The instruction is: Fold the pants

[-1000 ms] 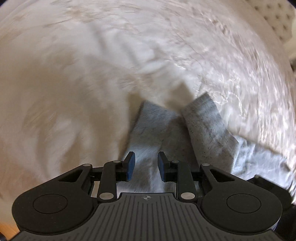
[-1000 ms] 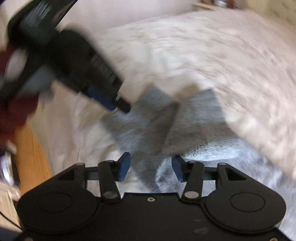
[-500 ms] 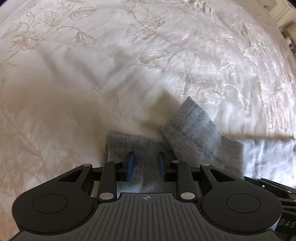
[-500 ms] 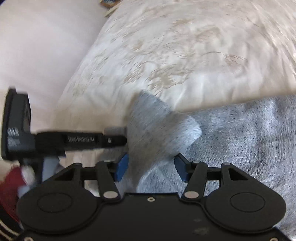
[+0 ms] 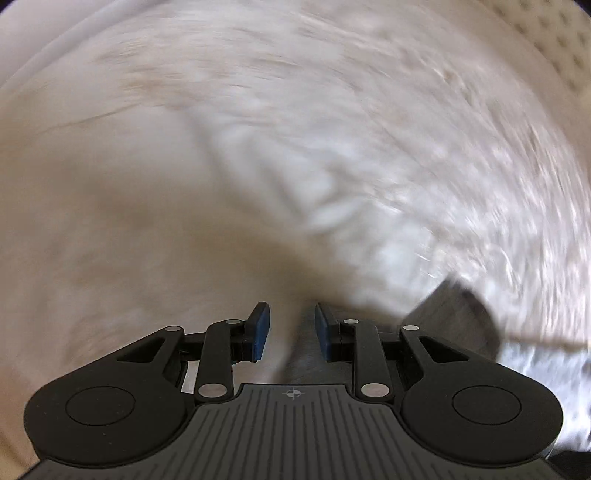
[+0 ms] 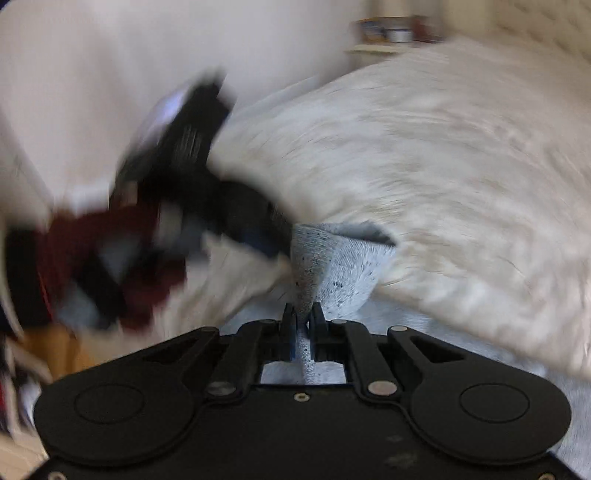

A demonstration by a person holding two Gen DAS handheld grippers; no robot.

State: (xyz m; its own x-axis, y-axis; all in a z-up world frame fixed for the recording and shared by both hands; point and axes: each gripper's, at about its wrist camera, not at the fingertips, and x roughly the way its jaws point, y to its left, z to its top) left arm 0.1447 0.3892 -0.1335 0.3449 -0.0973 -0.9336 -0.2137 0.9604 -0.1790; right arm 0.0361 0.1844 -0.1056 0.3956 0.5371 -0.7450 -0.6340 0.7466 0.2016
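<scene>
The grey pants (image 6: 343,266) lie on a cream bedspread (image 6: 461,166). My right gripper (image 6: 303,325) is closing its jaws, and the pads pinch a raised fold of the grey cloth. That fold runs up to the blurred left gripper (image 6: 273,243), whose tip sits at the pants' cuff. In the left wrist view my left gripper (image 5: 291,328) has a gap between its pads. A strip of grey cloth (image 5: 306,354) shows in that gap near the right pad, not squeezed. A dark grey flap of the pants (image 5: 458,314) shows at the lower right.
A hand in a dark red sleeve (image 6: 92,251) holds the left gripper. A wall and a small shelf with items (image 6: 391,33) stand beyond the bed. A tufted headboard (image 5: 554,44) is at the upper right. Wooden floor (image 6: 55,350) shows at the bed's left edge.
The right jaws have closed on a fold of the pants and lifted it. The left gripper swung across the bed, so the pants now lie low and right in its view. Both views blur.
</scene>
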